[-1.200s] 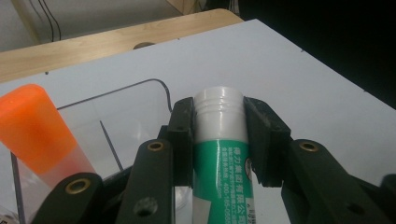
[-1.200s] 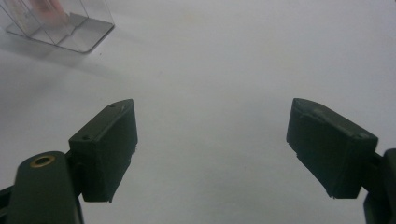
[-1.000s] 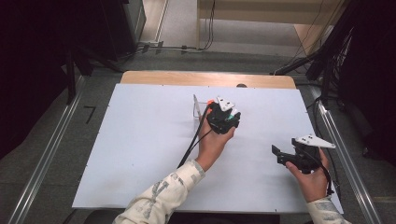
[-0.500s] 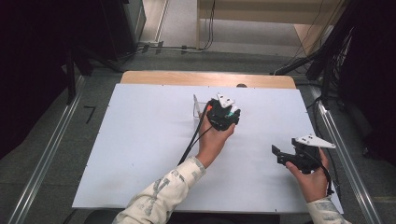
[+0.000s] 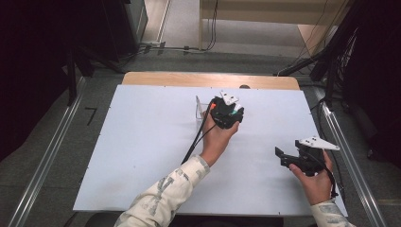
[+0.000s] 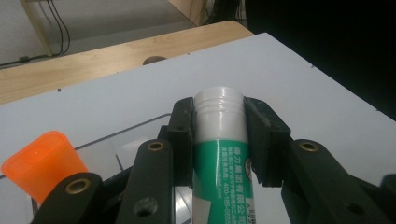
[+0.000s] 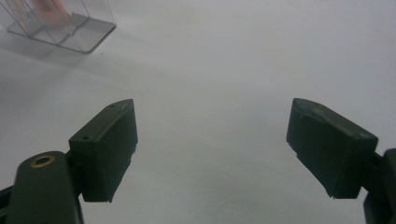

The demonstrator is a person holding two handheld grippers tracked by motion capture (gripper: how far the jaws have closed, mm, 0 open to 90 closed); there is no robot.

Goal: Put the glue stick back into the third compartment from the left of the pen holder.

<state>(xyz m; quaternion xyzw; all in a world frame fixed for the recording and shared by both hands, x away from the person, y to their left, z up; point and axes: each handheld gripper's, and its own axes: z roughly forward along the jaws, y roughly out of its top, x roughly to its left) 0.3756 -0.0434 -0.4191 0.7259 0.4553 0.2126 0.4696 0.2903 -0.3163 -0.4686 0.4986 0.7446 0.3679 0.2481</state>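
Note:
A glue stick [image 6: 223, 163] with a green label and a white threaded neck, its cap off, stands between the pads of my left gripper [image 6: 218, 116], which is shut on it. In the high view that left gripper [image 5: 223, 112] is over the middle of the white board, right beside a clear plastic box [image 5: 200, 111]. An orange cap [image 6: 43, 164] sits just left of the jaws, at the clear box [image 6: 119, 140]. Near the board's right edge, my right gripper [image 5: 282, 158] hovers open; between its jaws [image 7: 210, 140] is only bare white board.
The white board [image 5: 142, 151] lies on a wooden table [image 5: 189, 78] whose far edge shows beyond it. The clear box [image 7: 60, 23] stands far off at the upper left of the right gripper view. Metal rails run along both sides and cables lie on the floor behind.
My left gripper has edged slightly toward the far side with the glue stick still in it. The right gripper has stayed where it was.

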